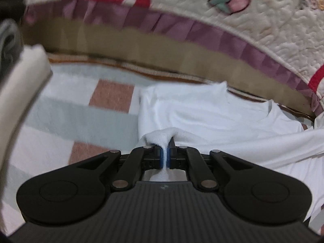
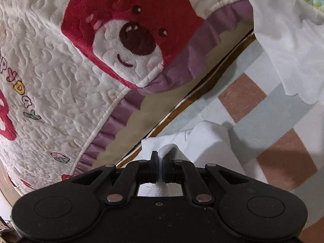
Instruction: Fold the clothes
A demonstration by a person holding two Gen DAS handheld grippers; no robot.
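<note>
Both tools pinch white fabric: the left tool (image 1: 166, 152) and right tool (image 2: 161, 163) each clamp a fold of the white shirt (image 1: 212, 117), lying lower right on the checked mat (image 1: 85, 113). Move them together, keeping the edge taut, I'd judge.

Soft matt white cloth shirt (image 1: 212, 113)

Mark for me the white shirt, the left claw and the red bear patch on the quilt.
white shirt (image 1: 212, 113): left wrist view, on its flat chest area below the collar.
left claw (image 1: 166, 152): left wrist view, midway between its fingertips, shut on a shirt fold.
red bear patch (image 2: 133, 38): right wrist view, on the bear's nose.
</note>
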